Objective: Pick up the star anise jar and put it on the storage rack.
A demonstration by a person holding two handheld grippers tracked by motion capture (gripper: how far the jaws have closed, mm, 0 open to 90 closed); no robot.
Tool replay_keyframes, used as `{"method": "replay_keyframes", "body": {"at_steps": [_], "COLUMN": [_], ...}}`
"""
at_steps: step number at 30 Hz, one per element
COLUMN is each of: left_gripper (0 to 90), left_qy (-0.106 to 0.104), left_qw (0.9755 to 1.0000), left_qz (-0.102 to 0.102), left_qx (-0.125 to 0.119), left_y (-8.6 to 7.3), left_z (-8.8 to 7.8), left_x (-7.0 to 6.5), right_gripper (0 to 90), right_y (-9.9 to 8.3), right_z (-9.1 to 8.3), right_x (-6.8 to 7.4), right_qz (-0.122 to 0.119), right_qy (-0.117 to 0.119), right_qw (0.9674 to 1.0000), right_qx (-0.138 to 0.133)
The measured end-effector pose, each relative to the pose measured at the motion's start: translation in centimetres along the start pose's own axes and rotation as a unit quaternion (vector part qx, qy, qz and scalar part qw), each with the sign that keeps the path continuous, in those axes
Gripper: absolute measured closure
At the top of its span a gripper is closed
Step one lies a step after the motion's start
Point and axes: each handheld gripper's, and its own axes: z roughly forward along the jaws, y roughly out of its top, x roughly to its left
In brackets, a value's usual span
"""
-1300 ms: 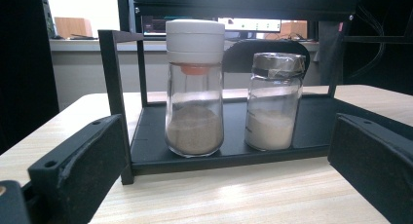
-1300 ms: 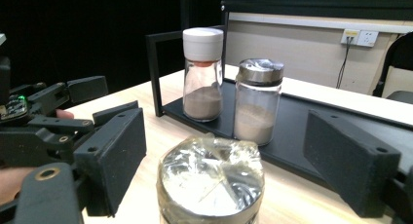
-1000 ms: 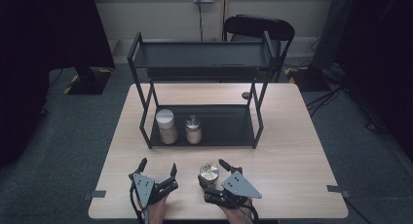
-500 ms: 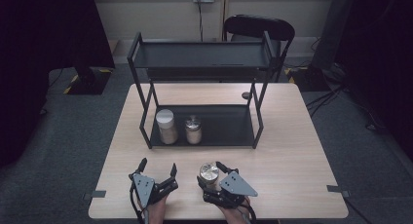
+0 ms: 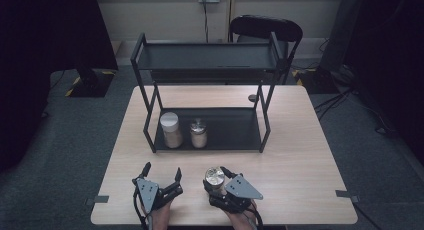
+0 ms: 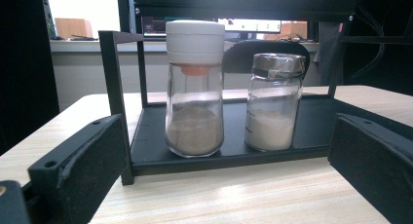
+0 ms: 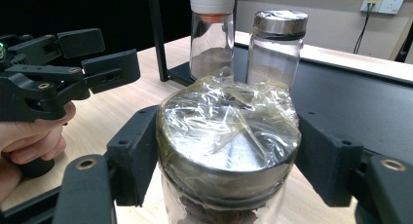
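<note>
Right tool (image 5: 214,179) closing on one jar (image 5: 215,177), two jars (image 5: 171,129) on shelf (image 5: 235,135)

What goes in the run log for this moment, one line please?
right gripper: jaws just closing, pads against foil-capped jar on table | left gripper: open, empty | shelf rack: white-lidded jar, metal-capped jar

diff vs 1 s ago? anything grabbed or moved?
The right gripper has just been closing its jaws around the foil-capped jar at the table's near edge; its pads now sit against the jar's lid rim. The jar itself has not shifted. The left gripper stays open and in place, and the two jars on the rack's lower shelf are unchanged.
</note>
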Motion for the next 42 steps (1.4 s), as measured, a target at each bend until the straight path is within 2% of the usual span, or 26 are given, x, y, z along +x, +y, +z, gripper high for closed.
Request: {"method": "replay_keyframes", "body": {"at_steps": [13, 42], "left_gripper": [0.2, 0.3], "left_qy": [0.000, 0.000], "left_qw": [1.0000, 1.0000], "left_qz": [0.000, 0.000], "left_qx": [0.000, 0.000], "left_y": [0.01, 0.02], "left_z": [0.01, 0.01], "left_x": [0.00, 0.01], "right_gripper": [33.2, 33.8], "right_y": [0.18, 0.95], "right_z": [-0.02, -0.31], "right_x": [-0.15, -0.26], "right_qz": [0.003, 0.006], "right_qy": [0.004, 0.002], "right_qw": [1.0000, 0.9999], "right_qx": [0.004, 0.010]}}
